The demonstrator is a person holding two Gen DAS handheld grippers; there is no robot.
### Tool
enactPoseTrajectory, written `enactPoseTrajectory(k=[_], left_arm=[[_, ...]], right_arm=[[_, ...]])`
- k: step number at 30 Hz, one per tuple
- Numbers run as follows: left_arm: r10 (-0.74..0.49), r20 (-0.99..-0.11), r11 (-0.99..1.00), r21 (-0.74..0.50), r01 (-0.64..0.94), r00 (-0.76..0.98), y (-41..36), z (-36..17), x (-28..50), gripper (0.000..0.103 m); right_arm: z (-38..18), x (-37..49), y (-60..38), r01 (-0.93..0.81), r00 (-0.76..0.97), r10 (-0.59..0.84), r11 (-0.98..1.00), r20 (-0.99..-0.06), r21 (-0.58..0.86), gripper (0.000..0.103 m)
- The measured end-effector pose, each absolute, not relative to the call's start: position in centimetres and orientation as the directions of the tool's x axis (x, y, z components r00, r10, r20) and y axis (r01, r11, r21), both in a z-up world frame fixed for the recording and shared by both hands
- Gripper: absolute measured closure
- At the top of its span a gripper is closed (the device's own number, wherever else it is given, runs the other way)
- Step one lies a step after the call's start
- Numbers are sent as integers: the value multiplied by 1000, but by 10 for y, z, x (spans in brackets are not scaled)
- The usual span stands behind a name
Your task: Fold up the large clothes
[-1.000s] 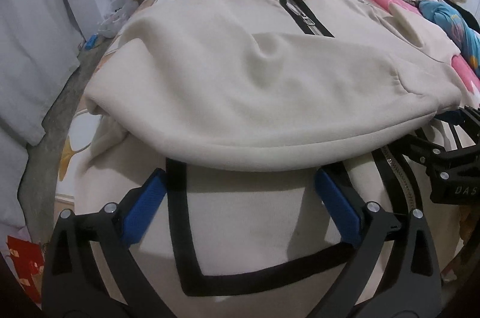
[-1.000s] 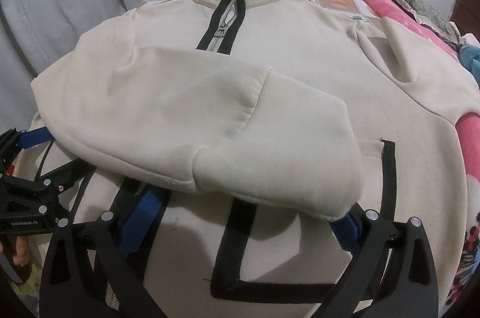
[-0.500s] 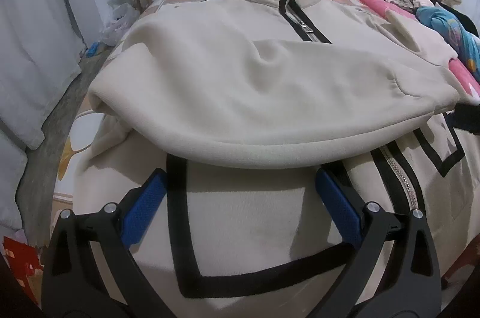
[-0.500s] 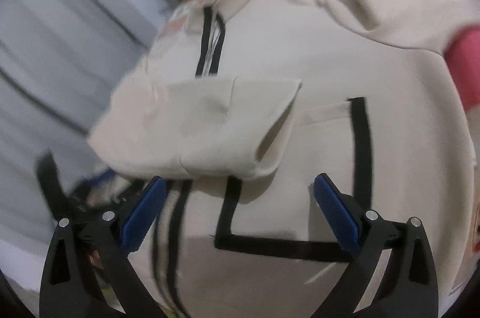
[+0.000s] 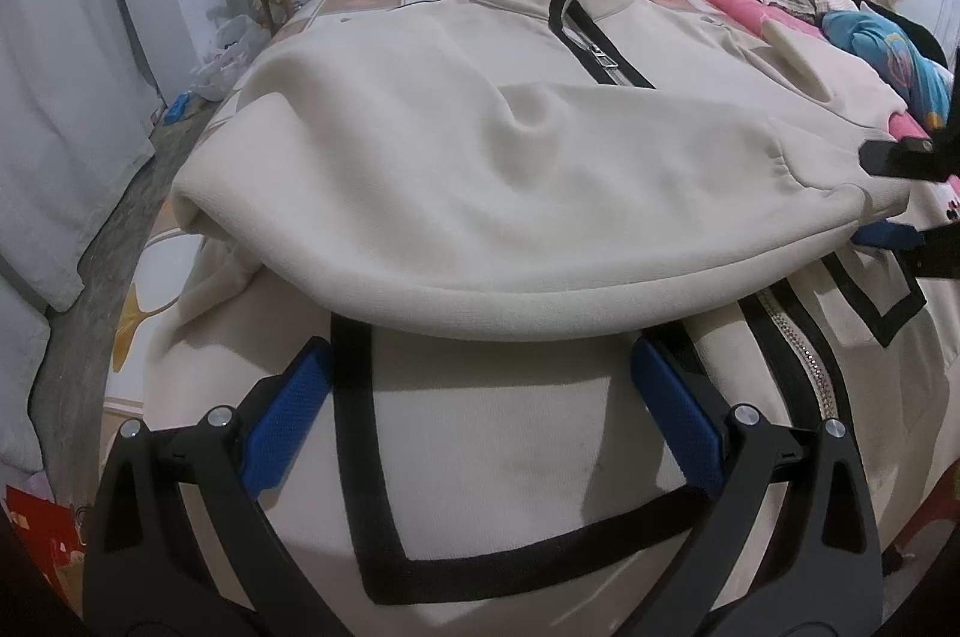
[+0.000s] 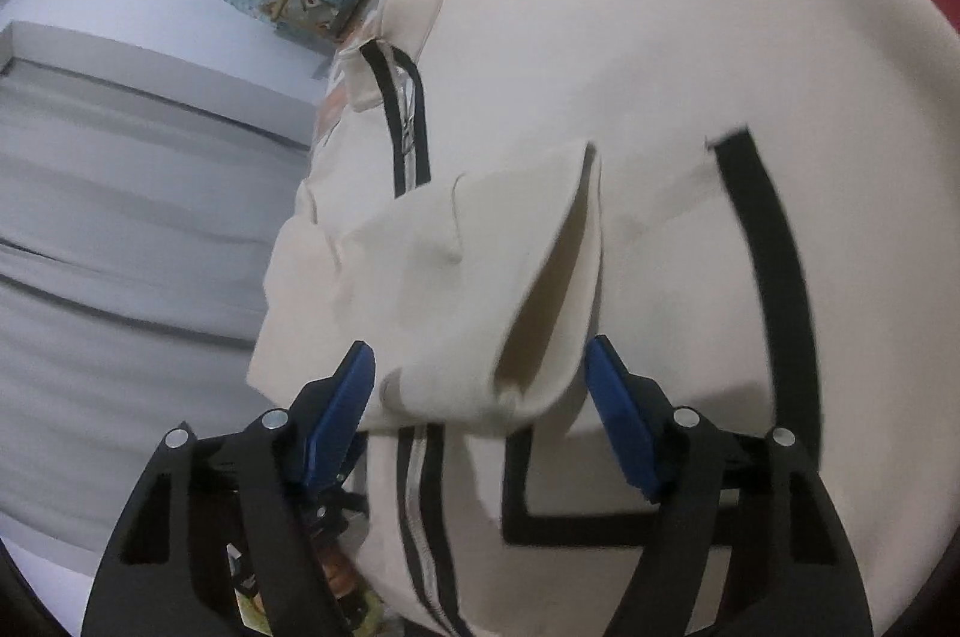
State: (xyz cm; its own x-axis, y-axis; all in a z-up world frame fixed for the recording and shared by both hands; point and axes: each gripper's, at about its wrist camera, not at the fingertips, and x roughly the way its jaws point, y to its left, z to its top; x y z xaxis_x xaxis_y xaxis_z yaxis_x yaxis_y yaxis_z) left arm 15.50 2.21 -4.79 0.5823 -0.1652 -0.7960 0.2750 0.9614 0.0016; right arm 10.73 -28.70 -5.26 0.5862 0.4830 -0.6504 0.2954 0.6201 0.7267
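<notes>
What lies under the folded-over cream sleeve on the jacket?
Under the cream sleeve lies the front of the cream zip jacket, with its black trim and zipper running beneath. Whatever else the sleeve covers is hidden.

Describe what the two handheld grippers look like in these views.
Both look alike. The left gripper and the right gripper each have two angular black plastic fingers with triangular cut-outs, round silver bolts at the joints, and textured blue pads on the inner faces. No cables, sleeves or readable markings show.
</notes>
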Motion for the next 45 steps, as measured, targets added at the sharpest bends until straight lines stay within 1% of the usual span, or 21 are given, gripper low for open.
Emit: enactPoseTrajectory(k=[6, 10, 11, 12, 13, 15, 18, 19, 20, 24, 27, 29, 33, 37, 39, 40, 42, 43, 45], left_arm=[[-167, -799, 960, 2, 280, 578, 22, -47, 155, 7], [-169, -796, 960, 2, 282, 581, 22, -48, 155, 7], [-169, -796, 960, 1, 281, 581, 23, -48, 155, 7], [-169, -797, 960, 1, 281, 580, 23, -48, 155, 7], [-169, -796, 960, 2, 282, 581, 23, -48, 155, 7], [-169, -796, 960, 1, 281, 581, 23, -48, 155, 7], [-169, -796, 960, 1, 280, 581, 23, -48, 156, 7], [-168, -796, 960, 2, 280, 581, 23, -48, 155, 7], [-167, -800, 960, 1, 280, 577, 23, -48, 156, 7], [-174, -815, 960, -15, 281, 552, 26, -43, 157, 7], [-225, -771, 954, -52, 294, 595, 33, -29, 148, 7], [-270, -731, 944, -74, 321, 626, 38, -18, 137, 7], [-332, -688, 926, -109, 361, 645, 45, -10, 121, 7], [-370, -673, 917, -153, 369, 640, 54, -12, 111, 8], [-381, -670, 915, -176, 362, 637, 60, -14, 108, 8], [-379, -671, 917, -180, 356, 638, 63, -15, 107, 9], [-375, -676, 920, -186, 345, 635, 67, -16, 108, 23], [-373, -680, 921, -191, 339, 631, 70, -18, 109, 26], [-374, -689, 923, -216, 317, 621, 75, -21, 114, 37]], right_arm=[[-60, 94, -283, 289, 610, 527, 547, -592, 786, 32], [-61, 105, -286, 292, 635, 533, 504, -559, 813, 32], [-62, 108, -286, 296, 638, 529, 503, -560, 812, 35], [-64, 111, -286, 307, 640, 521, 500, -564, 810, 42], [-66, 110, -288, 315, 643, 516, 494, -565, 810, 45], [-68, 113, -289, 328, 650, 506, 487, -568, 809, 55], [-69, 117, -289, 342, 647, 490, 498, -584, 797, 65], [-69, 117, -289, 342, 647, 485, 505, -588, 793, 66], [-69, 117, -289, 343, 646, 480, 513, -594, 787, 69], [-64, 113, -288, 325, 641, 476, 542, -602, 775, 88], [-44, 116, -282, 271, 655, 462, 595, -598, 756, 91], [-28, 117, -277, 225, 664, 456, 634, -593, 740, 92], [15, 137, -262, 113, 673, 471, 696, -570, 709, 92], [54, 166, -247, 17, 667, 488, 746, -563, 666, 92], [71, 199, -233, -36, 649, 505, 767, -569, 640, 92], [74, 211, -226, -47, 642, 506, 776, -576, 630, 92], [82, 255, -201, -77, 604, 518, 795, -606, 602, 93], [82, 274, -186, -91, 582, 531, 795, -616, 600, 93], [91, 314, -139, -151, 517, 580, 786, -630, 600, 93]])
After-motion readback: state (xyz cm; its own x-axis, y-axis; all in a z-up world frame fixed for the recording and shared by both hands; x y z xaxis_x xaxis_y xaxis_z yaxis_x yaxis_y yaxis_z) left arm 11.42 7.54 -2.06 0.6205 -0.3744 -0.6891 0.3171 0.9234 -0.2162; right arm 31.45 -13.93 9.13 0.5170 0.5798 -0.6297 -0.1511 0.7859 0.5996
